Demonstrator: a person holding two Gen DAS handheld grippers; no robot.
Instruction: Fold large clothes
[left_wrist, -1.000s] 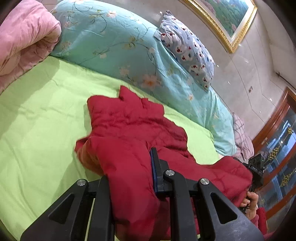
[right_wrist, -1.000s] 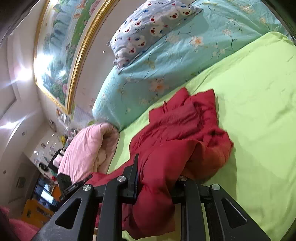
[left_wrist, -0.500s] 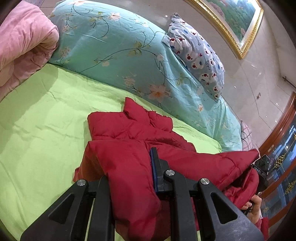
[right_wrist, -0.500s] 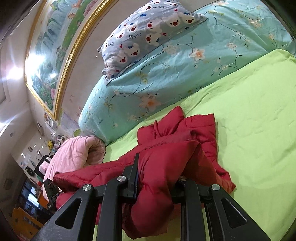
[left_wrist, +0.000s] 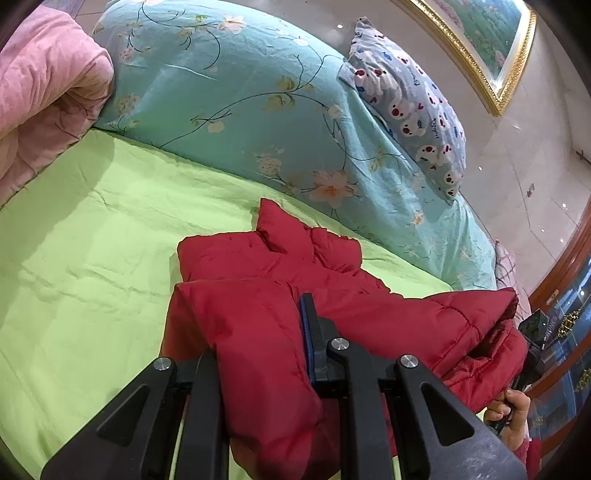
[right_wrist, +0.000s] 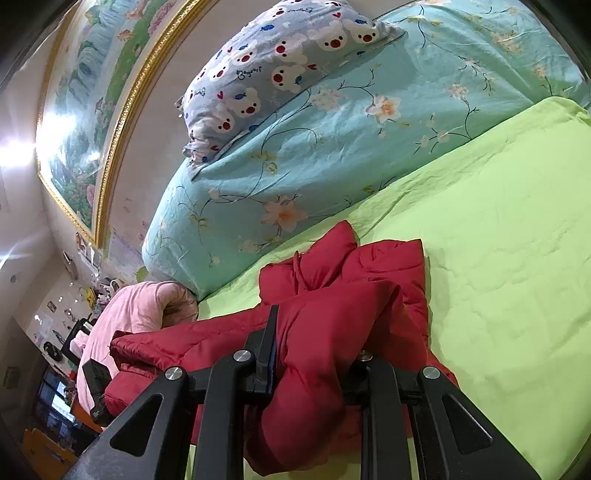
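Observation:
A red padded jacket (left_wrist: 280, 295) lies on the green bed sheet (left_wrist: 92, 229), its collar end towards the pillows. My left gripper (left_wrist: 258, 332) is shut on a thick bunch of the jacket's near edge and holds it lifted. My right gripper (right_wrist: 317, 339) is shut on the other part of the same edge of the jacket (right_wrist: 332, 314). The raised edge hangs stretched between the two grippers. The right gripper also shows at the right rim of the left wrist view (left_wrist: 532, 347). The left gripper shows at the lower left of the right wrist view (right_wrist: 96, 384).
A teal floral duvet (left_wrist: 258, 96) and a bear-print pillow (left_wrist: 410, 107) lie along the head of the bed. A rolled pink quilt (left_wrist: 40, 92) sits on one side. A gold-framed painting (right_wrist: 92, 96) hangs on the wall. Wooden furniture (left_wrist: 569, 295) stands beside the bed.
Both grippers have carried the jacket's held edge forward towards the collar end. The jacket now lies more doubled over and straighter between them.

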